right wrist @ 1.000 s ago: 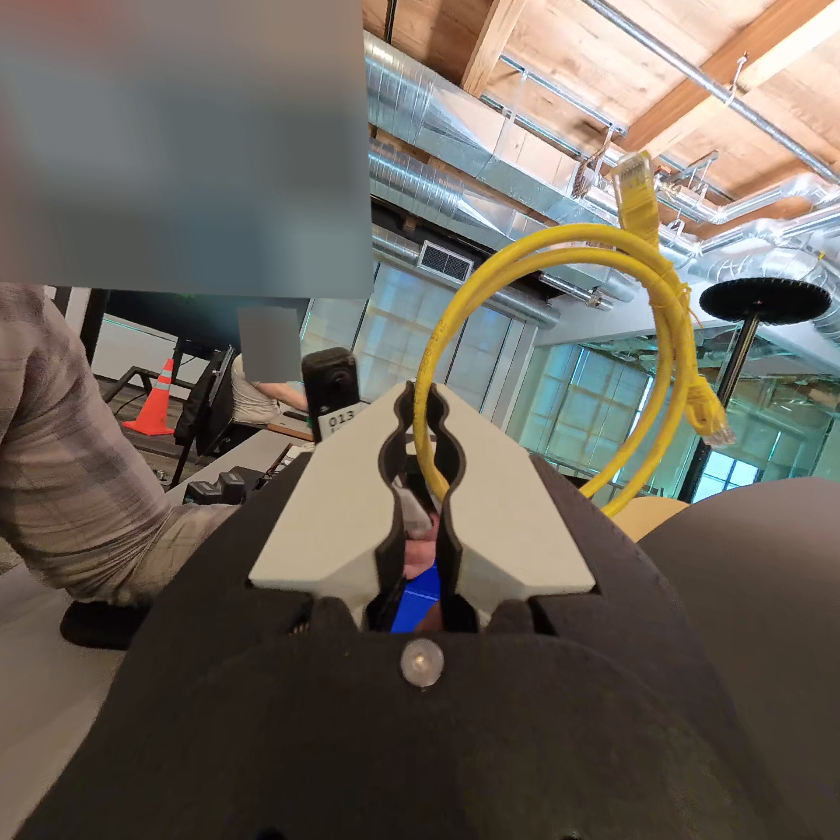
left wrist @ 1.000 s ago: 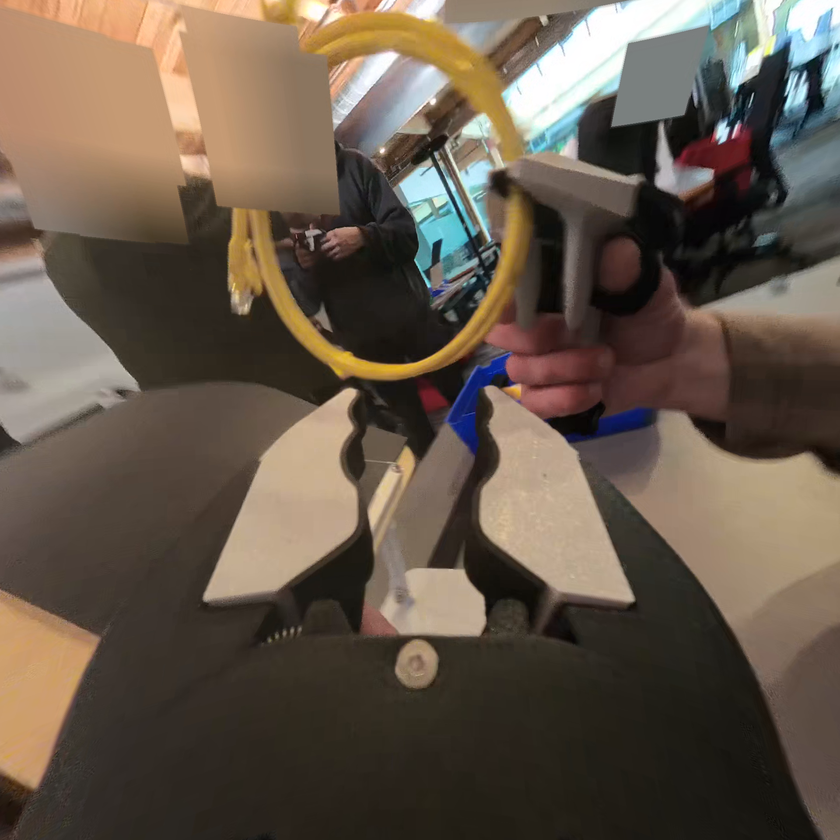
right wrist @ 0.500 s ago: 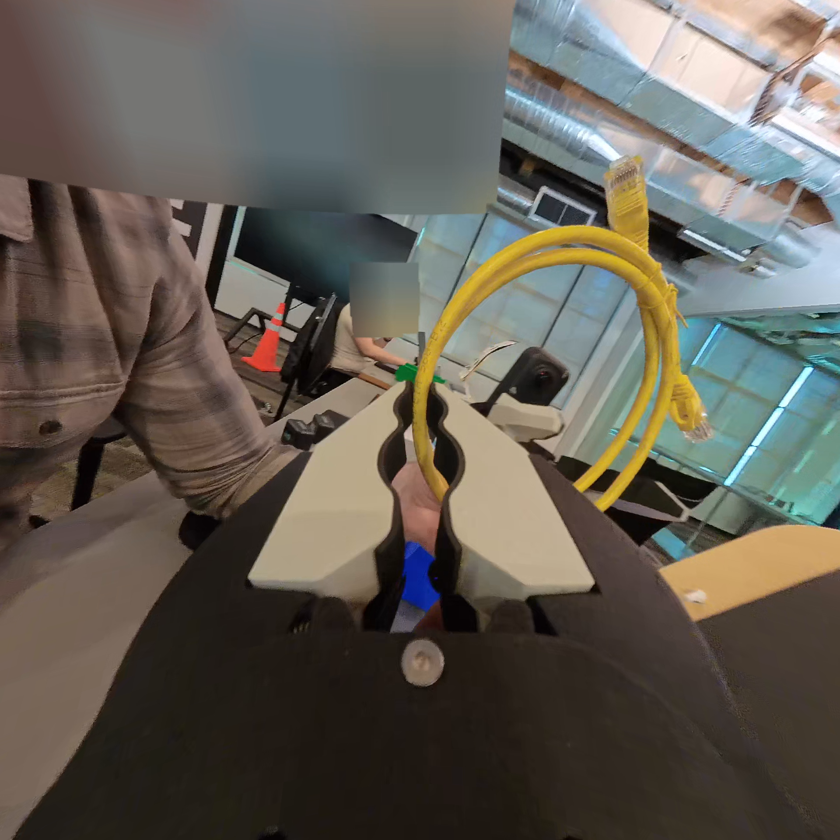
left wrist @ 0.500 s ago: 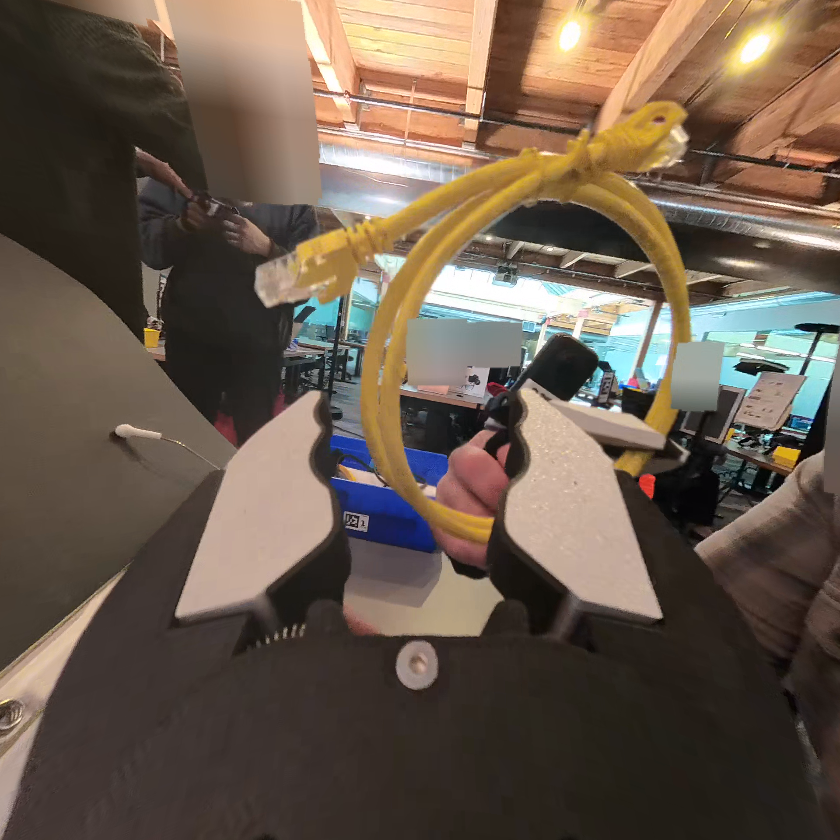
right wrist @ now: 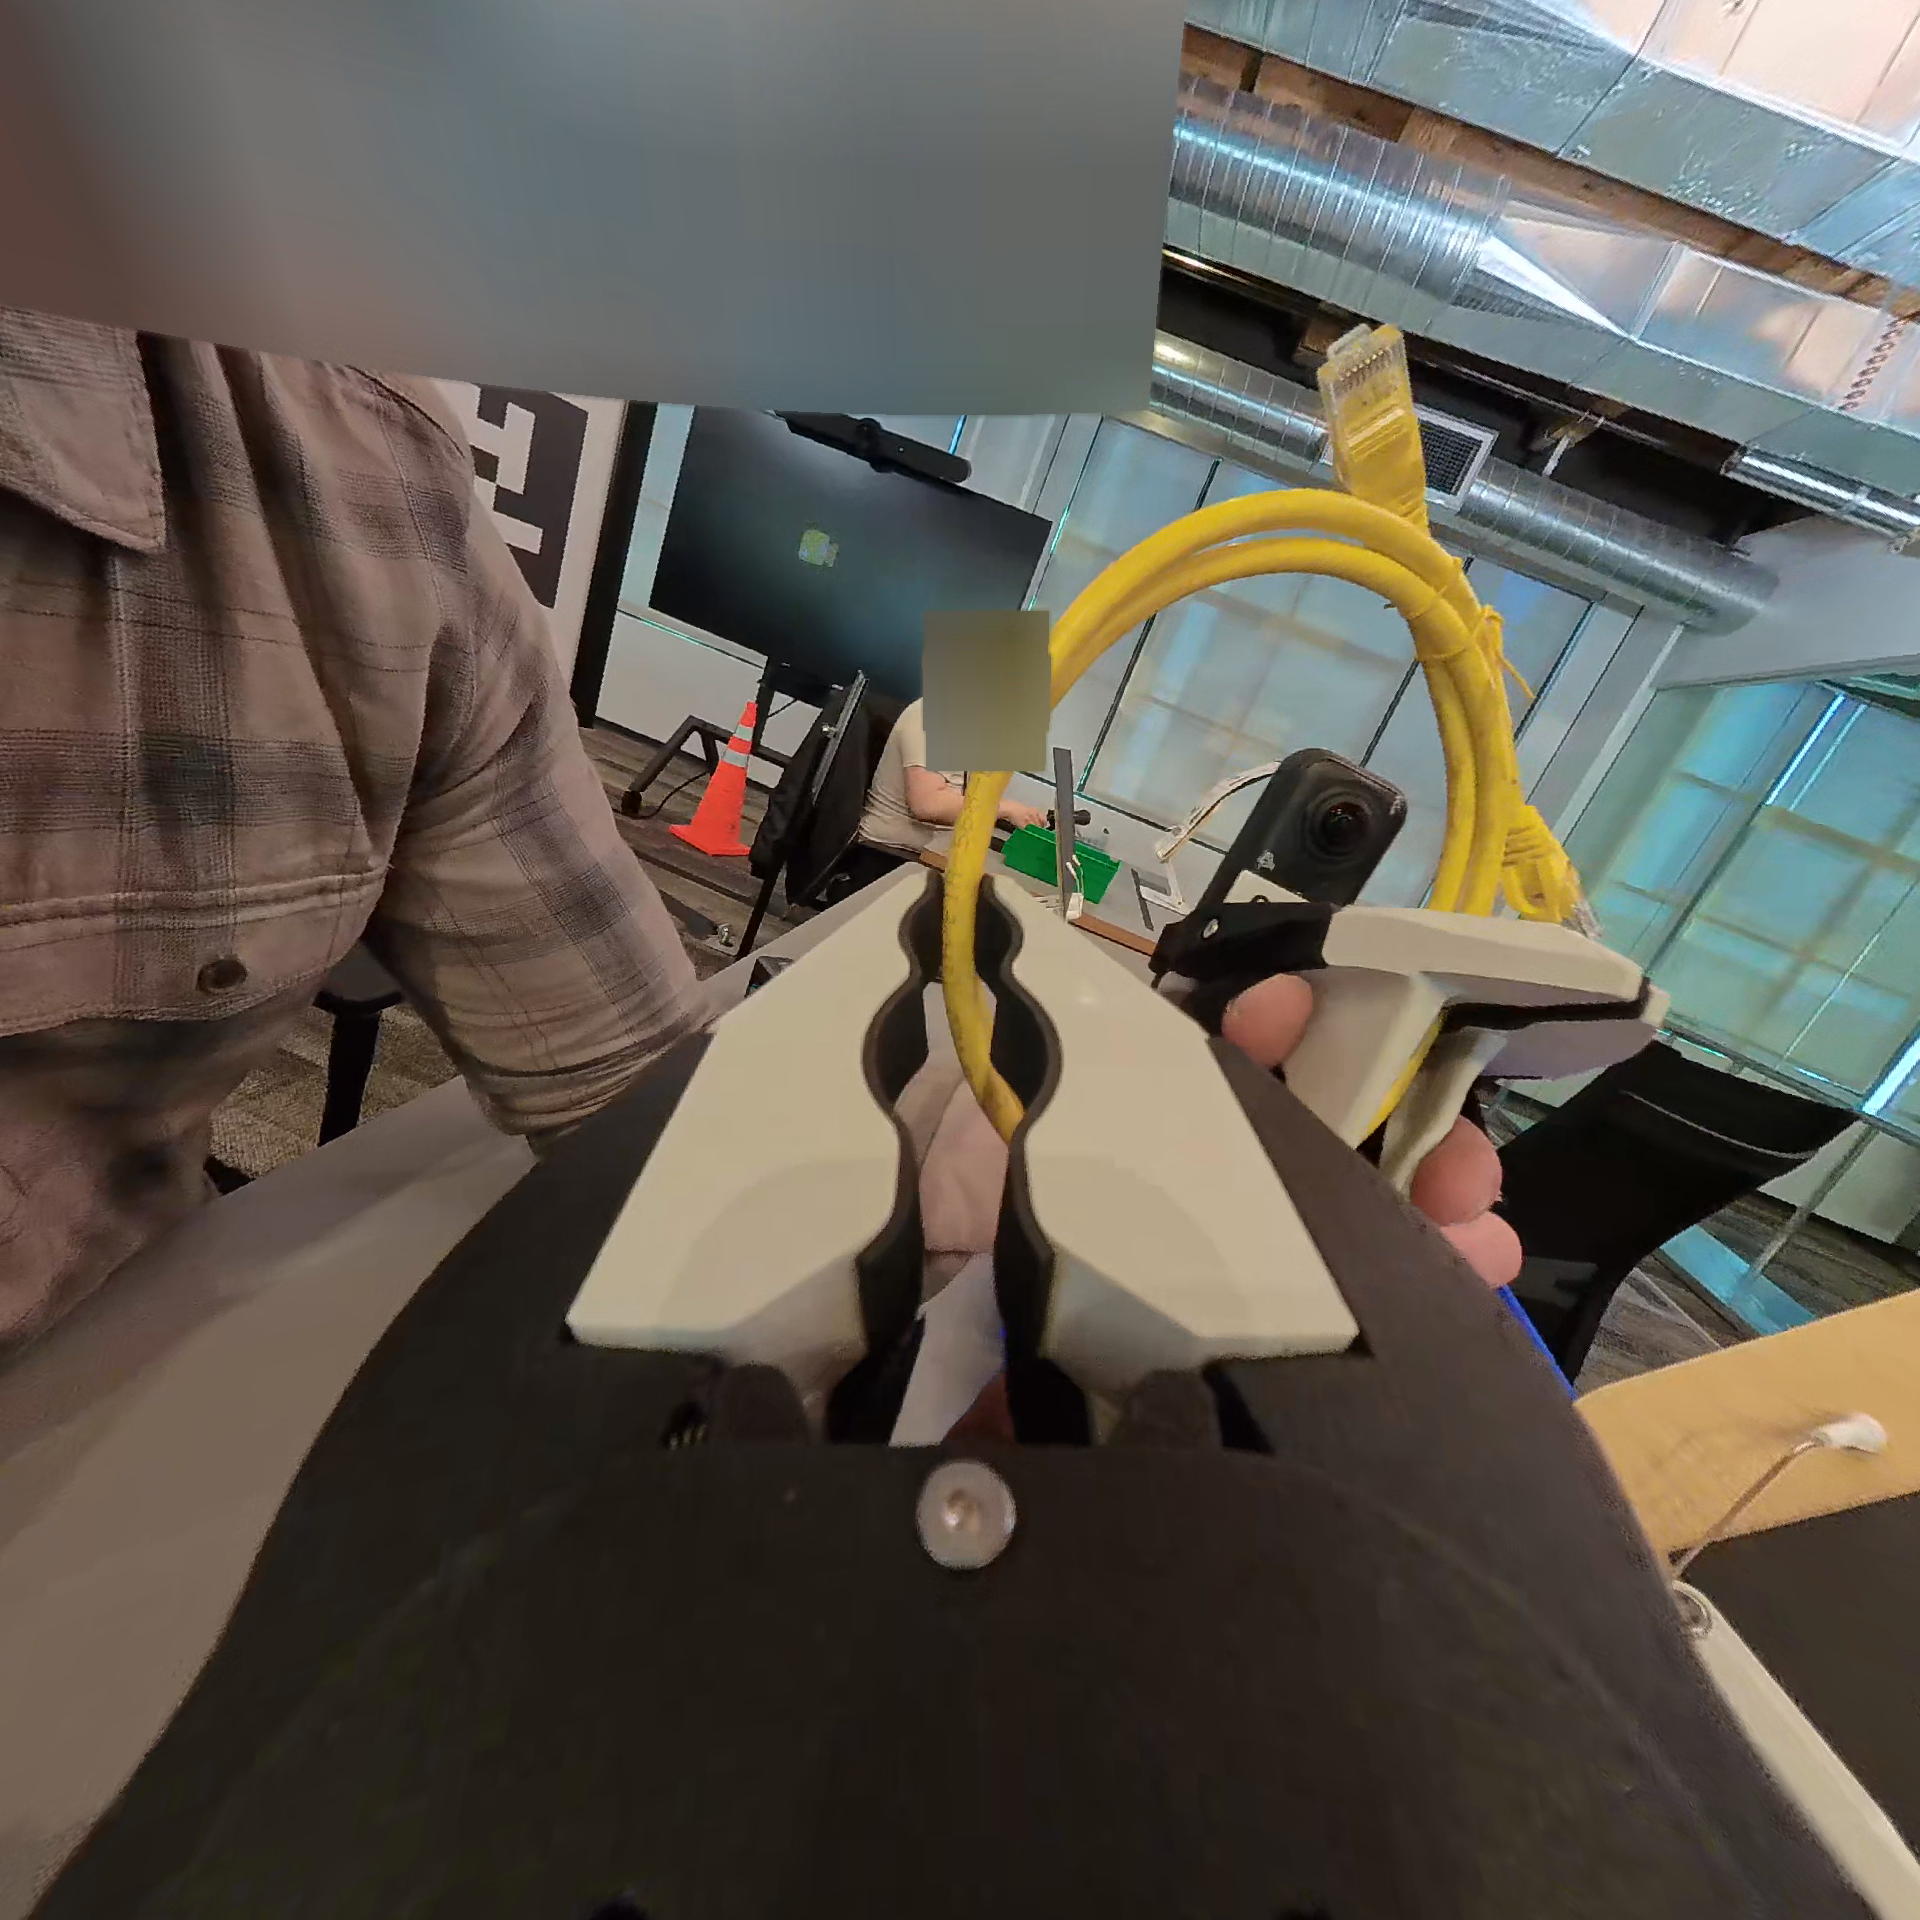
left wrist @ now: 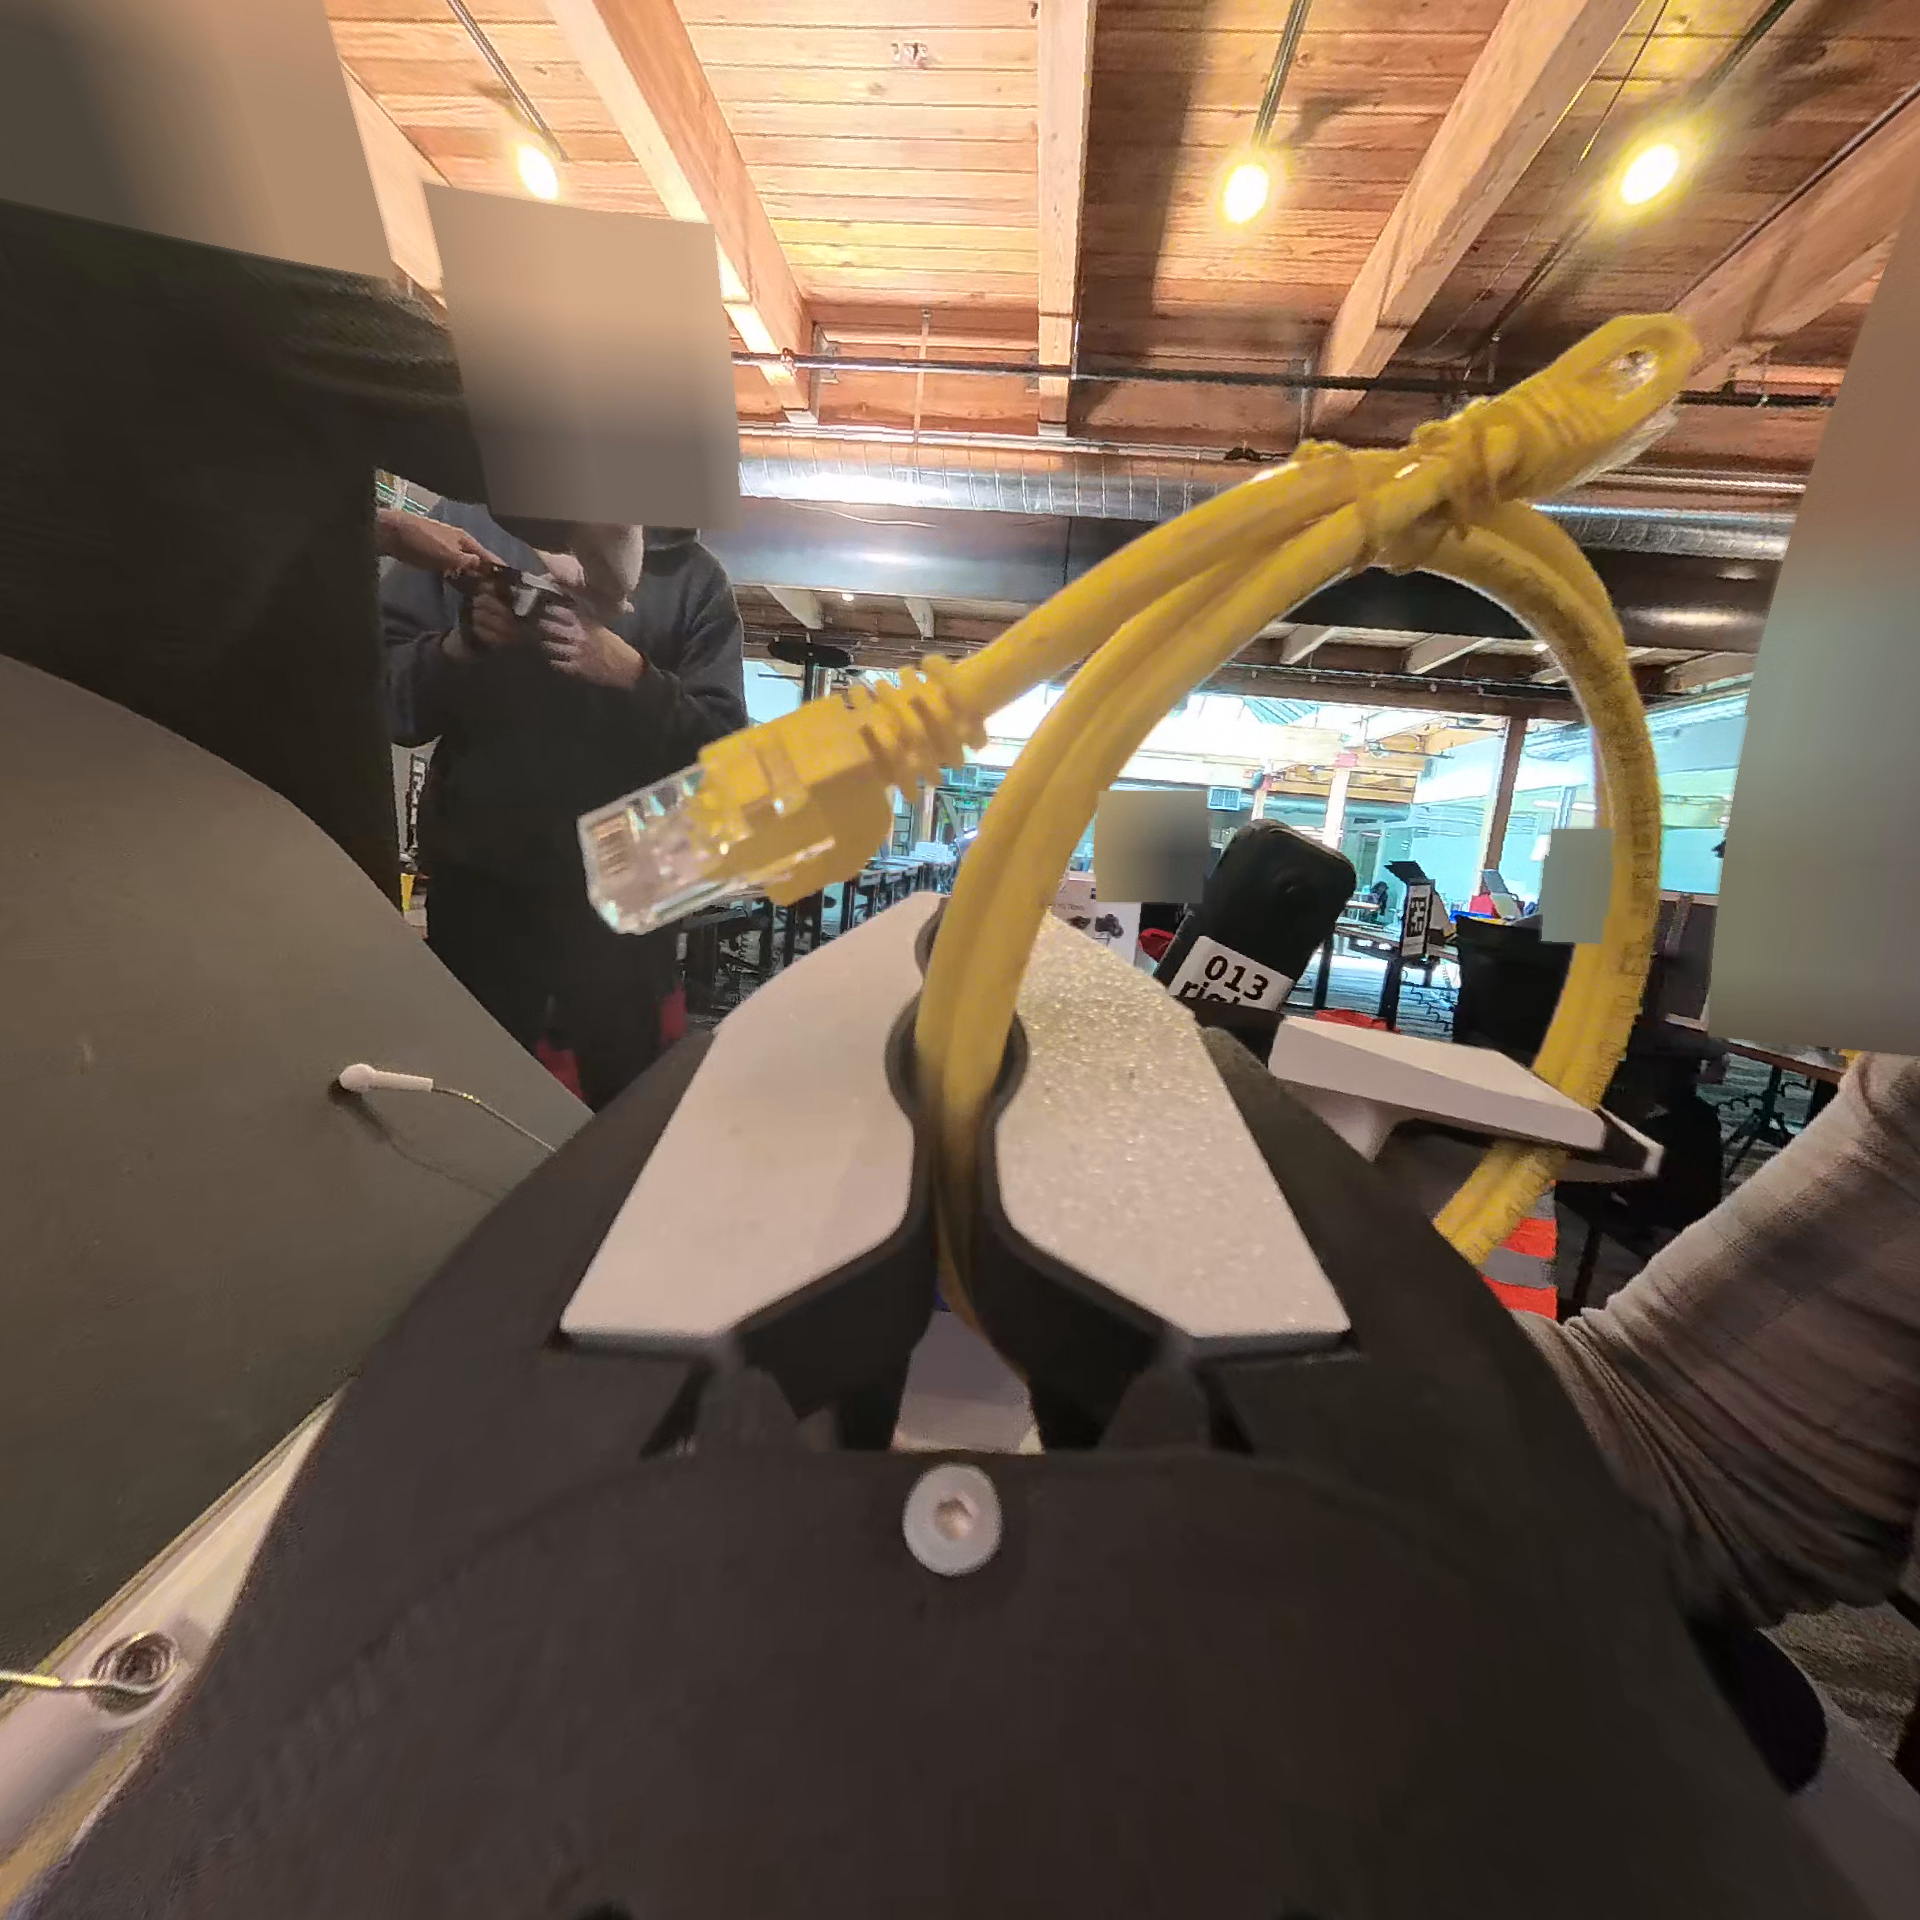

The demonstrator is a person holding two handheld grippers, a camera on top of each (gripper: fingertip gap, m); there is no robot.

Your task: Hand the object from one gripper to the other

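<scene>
A coiled yellow network cable (left wrist: pixel 1143 644) hangs in the air between both grippers. My left gripper (left wrist: pixel 971 935) is shut on one side of the loop, with the strands pinched between its pads. One clear plug (left wrist: pixel 675 852) sticks out to the left. In the right wrist view my right gripper (right wrist: pixel 963 894) is shut on a strand of the same cable (right wrist: pixel 1247 530). The left gripper also shows in the right wrist view (right wrist: pixel 1558 1013), clamped on the far side of the loop. The right gripper shows in the left wrist view (left wrist: pixel 1558 1127).
A person in dark clothes (left wrist: pixel 561 790) stands at the back left. A plaid sleeve (right wrist: pixel 312 831) fills the left of the right wrist view. An orange cone (right wrist: pixel 727 790), a dark screen (right wrist: pixel 831 561) and a green bin (right wrist: pixel 1060 862) stand behind. Spacing between my two grippers at the tips: around 12 cm.
My left gripper, open half a second ago, has moved onto the loop and closed on it. My right gripper has kept its hold on the cable throughout.
</scene>
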